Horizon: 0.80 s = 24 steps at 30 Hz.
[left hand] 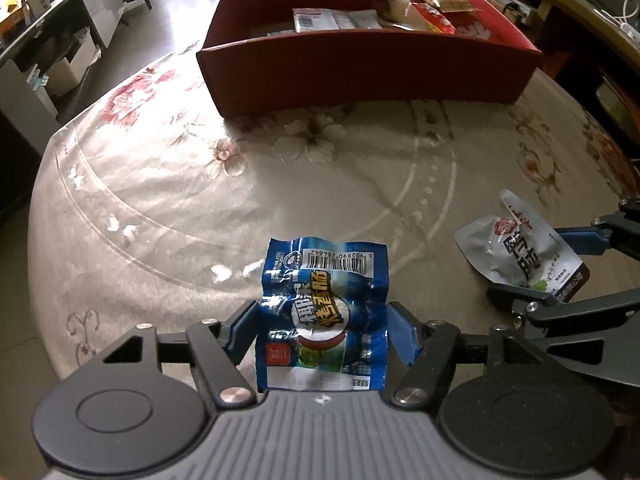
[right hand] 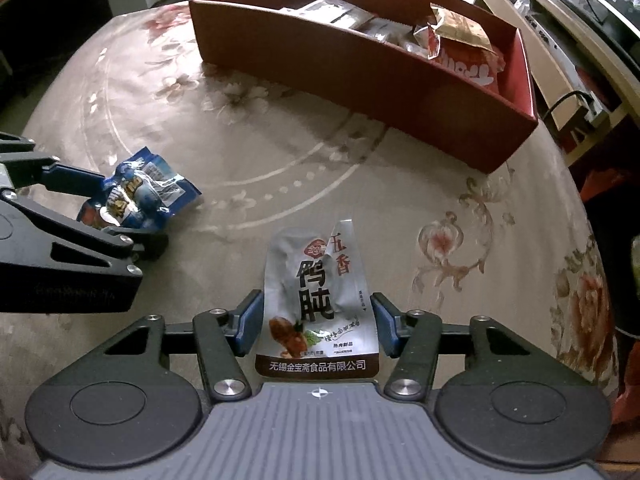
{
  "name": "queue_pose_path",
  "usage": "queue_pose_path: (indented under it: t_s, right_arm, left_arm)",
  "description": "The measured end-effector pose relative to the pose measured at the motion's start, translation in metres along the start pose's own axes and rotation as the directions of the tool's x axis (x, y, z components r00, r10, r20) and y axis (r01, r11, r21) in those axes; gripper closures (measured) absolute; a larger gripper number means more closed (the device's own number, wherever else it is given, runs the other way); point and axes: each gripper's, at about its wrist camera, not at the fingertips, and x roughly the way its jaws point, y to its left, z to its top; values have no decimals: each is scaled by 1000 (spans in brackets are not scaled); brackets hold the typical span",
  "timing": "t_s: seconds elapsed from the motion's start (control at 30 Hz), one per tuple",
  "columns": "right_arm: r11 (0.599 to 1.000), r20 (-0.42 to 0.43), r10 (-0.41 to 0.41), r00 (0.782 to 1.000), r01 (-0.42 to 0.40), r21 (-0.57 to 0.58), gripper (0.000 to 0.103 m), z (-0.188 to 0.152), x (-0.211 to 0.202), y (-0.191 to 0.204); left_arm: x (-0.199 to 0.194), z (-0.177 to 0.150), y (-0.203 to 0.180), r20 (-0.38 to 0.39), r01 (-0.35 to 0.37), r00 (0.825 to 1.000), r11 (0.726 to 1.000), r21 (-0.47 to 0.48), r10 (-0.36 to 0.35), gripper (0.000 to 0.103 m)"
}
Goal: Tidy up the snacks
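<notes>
A blue snack packet (left hand: pixel 324 312) lies between the fingers of my left gripper (left hand: pixel 322 330), which touch its sides; it also shows in the right wrist view (right hand: pixel 140 196). A silver snack pouch (right hand: pixel 316 300) sits between the fingers of my right gripper (right hand: pixel 316 322), which are close against its sides; it also shows in the left wrist view (left hand: pixel 520 252). Both packets are low over the floral tablecloth (left hand: pixel 180 200). A red cardboard box (left hand: pixel 360 68) with several snack packets inside stands at the far side; it also shows in the right wrist view (right hand: pixel 360 76).
The round table's edge curves at the left (left hand: pixel 40 200) and at the right (right hand: pixel 592 240). A white cabinet (left hand: pixel 100 8) and shelves stand beyond the table at the left. A counter (right hand: pixel 560 40) runs behind the box at the right.
</notes>
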Motion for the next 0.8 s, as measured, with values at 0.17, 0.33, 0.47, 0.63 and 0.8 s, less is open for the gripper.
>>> queue_pose_path:
  t_s: [0.17, 0.33, 0.47, 0.63, 0.8]
  right_arm:
    - [1000, 1, -2, 1000, 2, 16, 39, -10, -6, 1]
    - [1000, 24, -4, 1000, 3, 30, 39, -17, -16, 4]
    - [999, 62, -6, 998, 3, 51, 39, -19, -29, 1]
    - [997, 107, -12, 994, 3, 83, 39, -16, -43, -5]
    - [994, 165, -19, 986, 1, 109, 39, -9, -58, -13]
  left_arm:
    - [-7, -5, -2, 12, 0, 1000, 1000, 4, 0, 31]
    - [-16, -7, -4, 35, 7, 999, 1000, 9, -7, 31]
    - [-28, -6, -5, 66, 8, 998, 1000, 8, -9, 31]
    - [-43, 6, -3, 123, 5, 992, 1000, -1, -5, 31]
    - [-55, 20, -2, 181, -3, 983, 1000, -9, 5, 31]
